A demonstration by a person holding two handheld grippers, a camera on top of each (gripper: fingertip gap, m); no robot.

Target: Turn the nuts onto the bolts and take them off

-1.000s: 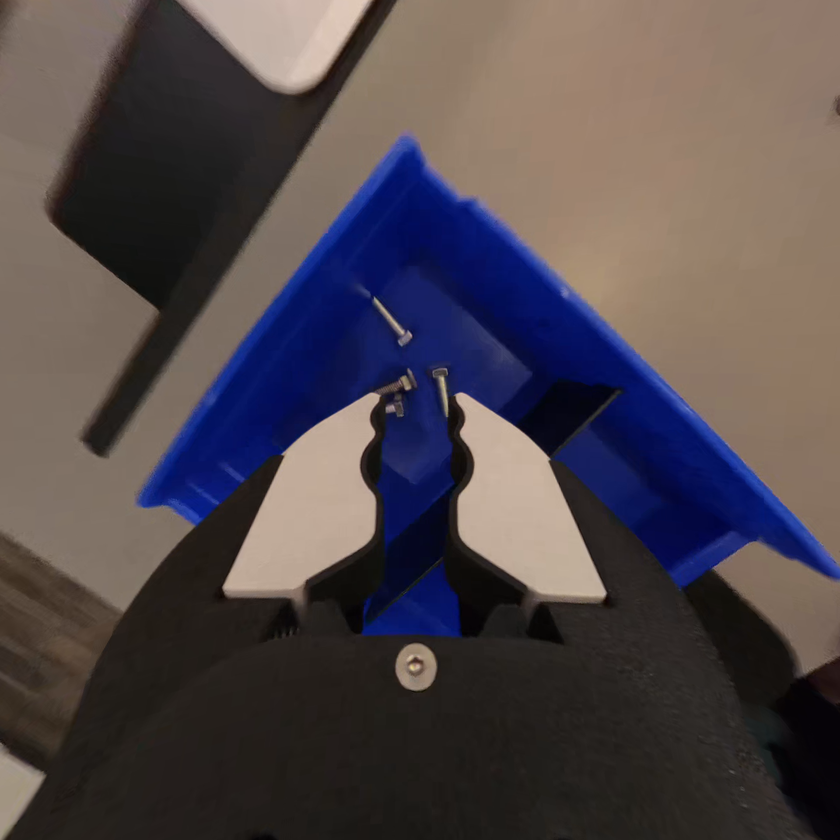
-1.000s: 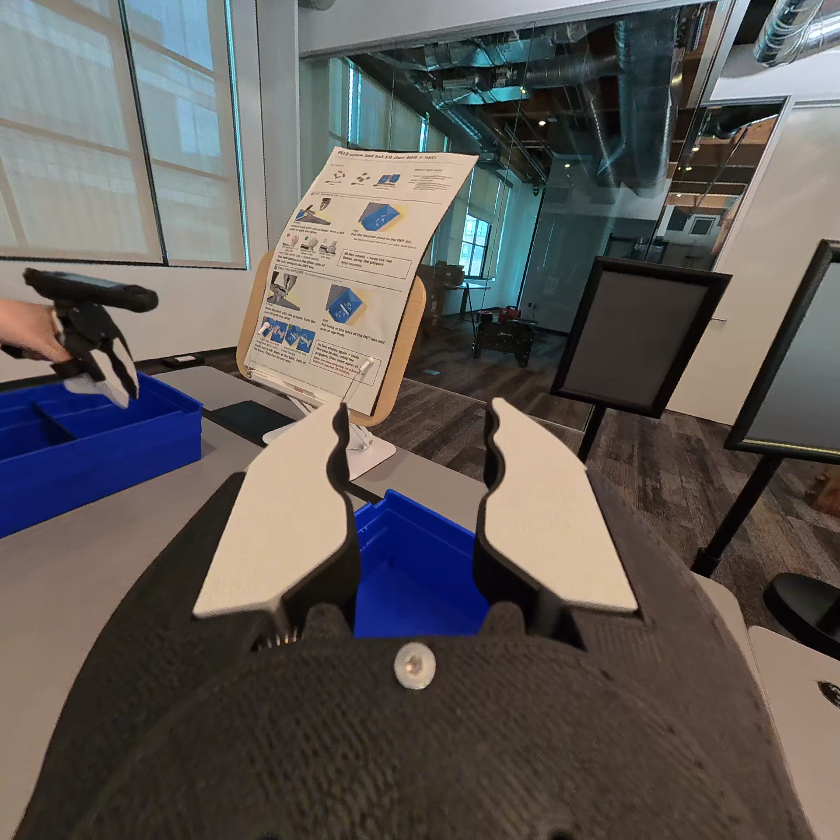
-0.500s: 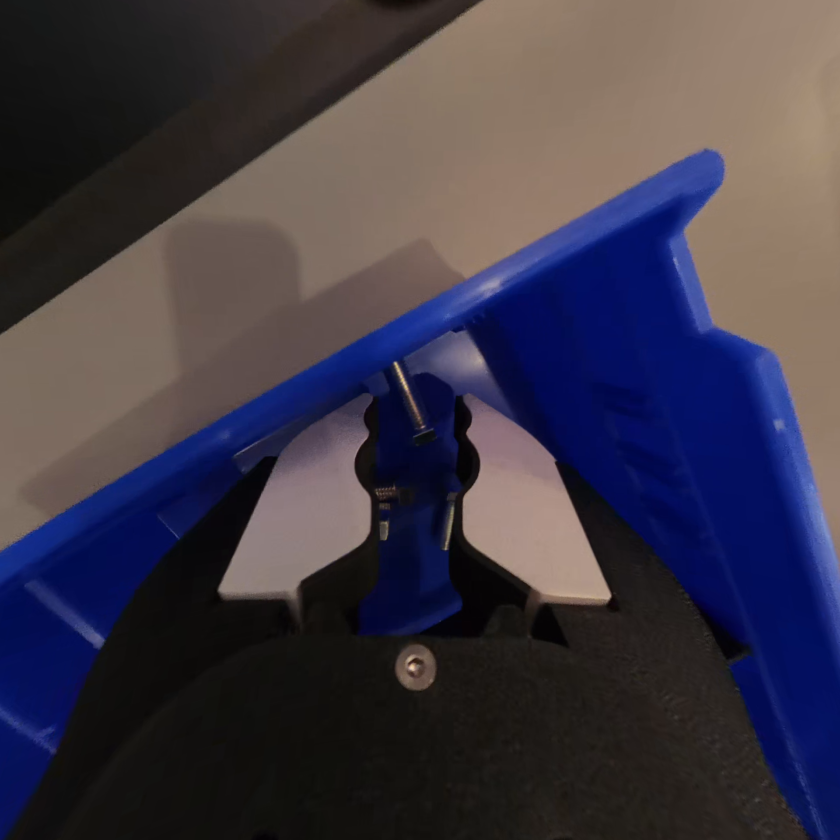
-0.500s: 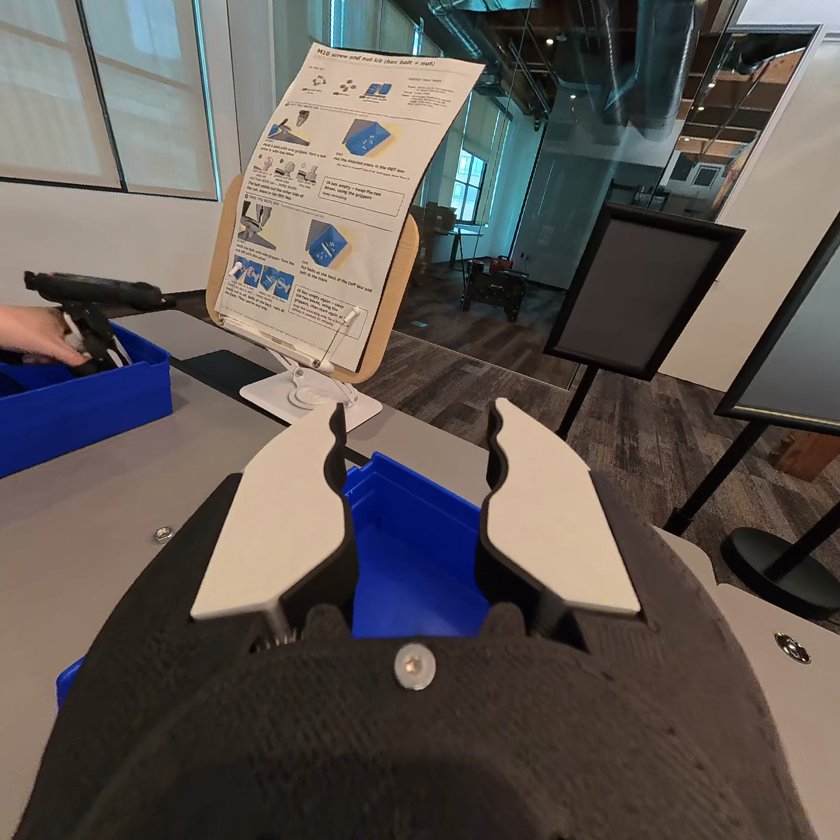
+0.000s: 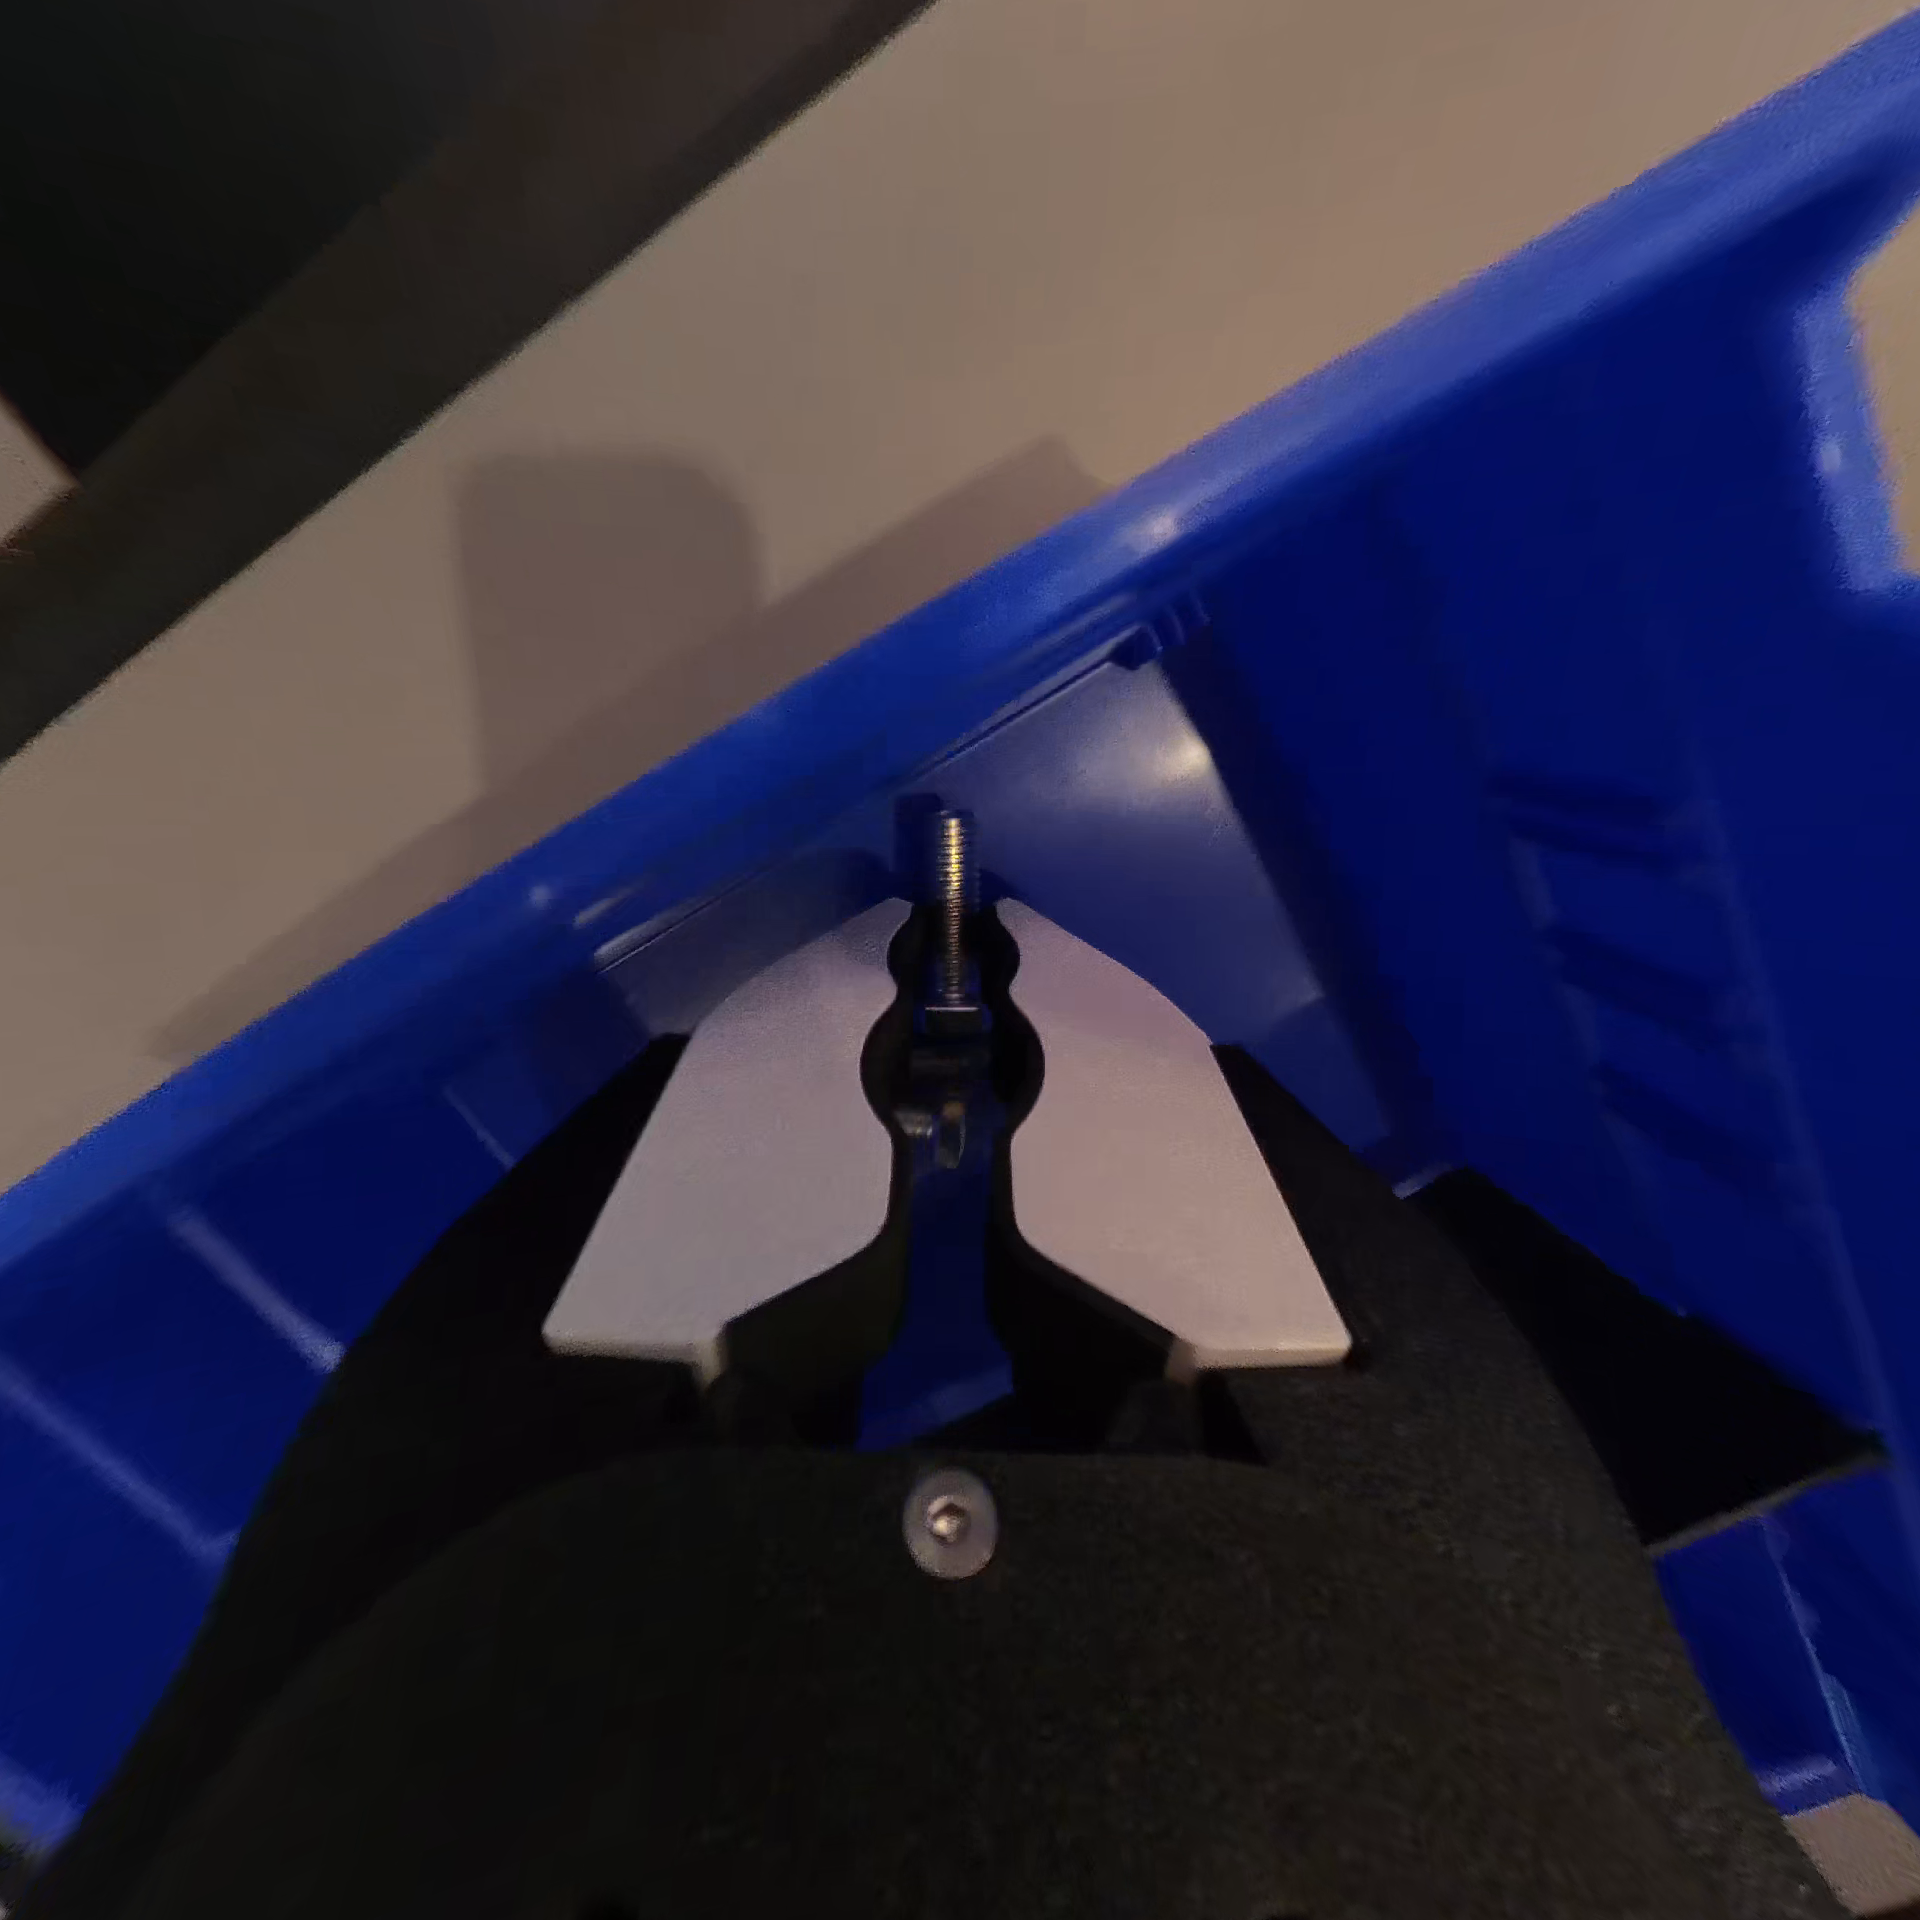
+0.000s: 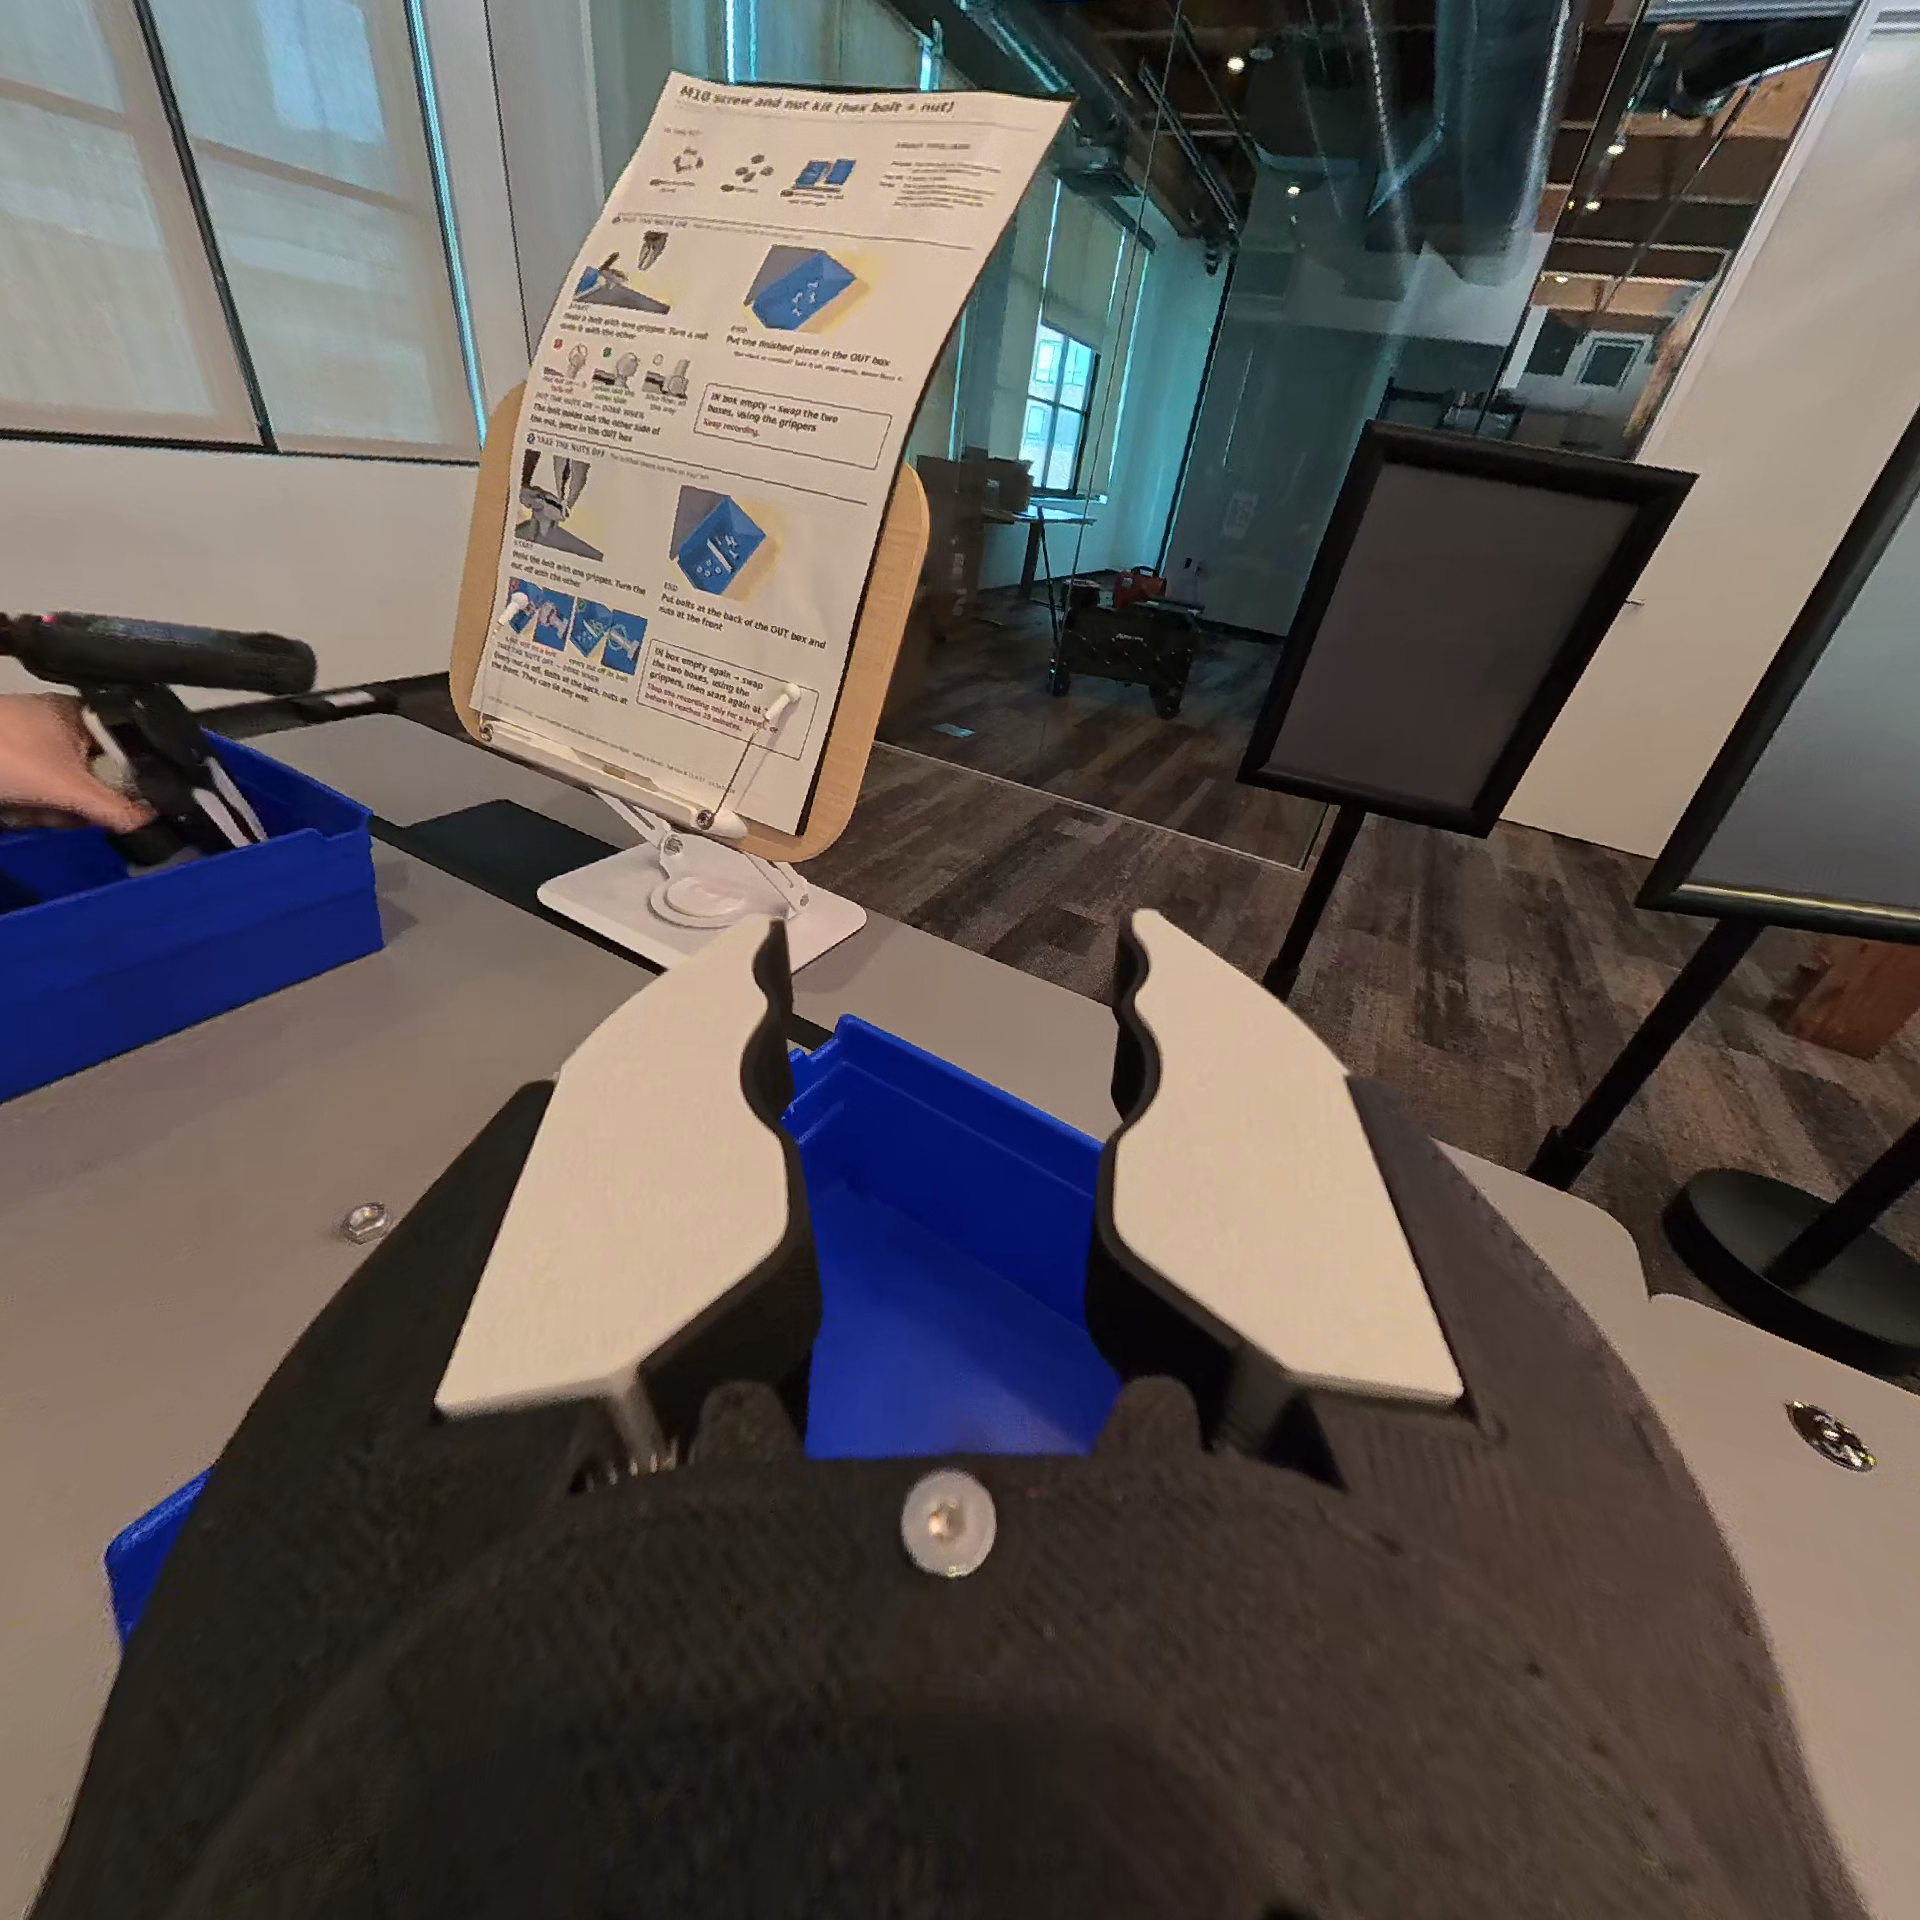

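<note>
- The left tongs (image 5: 951, 914) are inside a blue bin (image 5: 1455, 727), low near its floor, with the tips close to the bin's side wall.
- Between their two fingers (image 5: 748, 1122) only a narrow gap is left, and a bolt (image 5: 948, 914) lies in this gap with its threaded end toward the wall and its head toward the tongs' body. I cannot tell if the fingers already press the bolt or only stand close around it.
- Behind this bolt, deeper in the gap, another small metal part (image 5: 940, 1138) lies on the bin floor; it is too blurred to say what it is.
- In the right wrist view the same left tongs (image 6: 223, 821) are seen far off, held by a hand (image 6: 52, 764), reaching down into that blue bin (image 6: 208, 935) on the grey table (image 6: 312, 1091).
- The right tongs (image 6: 951, 987) are released, with the fingers wide apart and nothing between them. They hang above a second blue bin (image 6: 935, 1226), which is well apart from the first bin, on the same table.
- A single nut (image 6: 366, 1221) lies on the table, between the two bins, nearer to the second one.
- Beyond the second bin stands a printed instruction sheet (image 6: 769, 416) on a wooden board with a white stand (image 6: 707, 904).
- Farther than the table edge, two black framed panels (image 6: 1455, 623) stand on poles on the dark floor.
</note>
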